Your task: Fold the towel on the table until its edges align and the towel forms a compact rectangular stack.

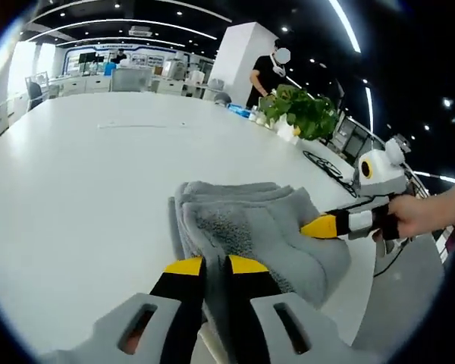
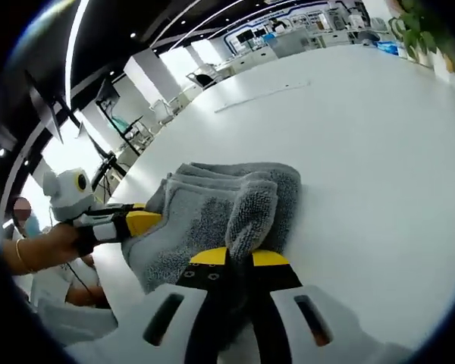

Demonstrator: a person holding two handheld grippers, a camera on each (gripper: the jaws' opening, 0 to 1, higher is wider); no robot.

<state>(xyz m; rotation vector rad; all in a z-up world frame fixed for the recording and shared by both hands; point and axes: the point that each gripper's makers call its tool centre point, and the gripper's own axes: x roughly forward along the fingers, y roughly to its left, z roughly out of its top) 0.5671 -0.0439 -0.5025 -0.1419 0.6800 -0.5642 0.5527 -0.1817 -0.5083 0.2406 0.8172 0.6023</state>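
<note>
A grey towel [image 1: 250, 227] lies folded in several thick layers on the white table [image 1: 98, 174]. At the bottom of the left gripper view, my left gripper [image 1: 216, 265] is shut on the towel's near edge, with grey cloth between its yellow tips. My right gripper [image 1: 330, 225] reaches in from the right, held by a hand [image 1: 425, 212], and its yellow tip presses into the towel's right side. In the right gripper view, my right gripper [image 2: 239, 258] is shut on a raised fold of the towel [image 2: 212, 208]. The left gripper [image 2: 140, 221] meets the towel from the left.
A leafy green plant [image 1: 303, 110] and small items stand along the table's far right edge, with a person [image 1: 265, 72] behind them. Dark cables [image 1: 322, 163] lie near that edge. The table edge [image 2: 136, 171] runs close to the towel's left side.
</note>
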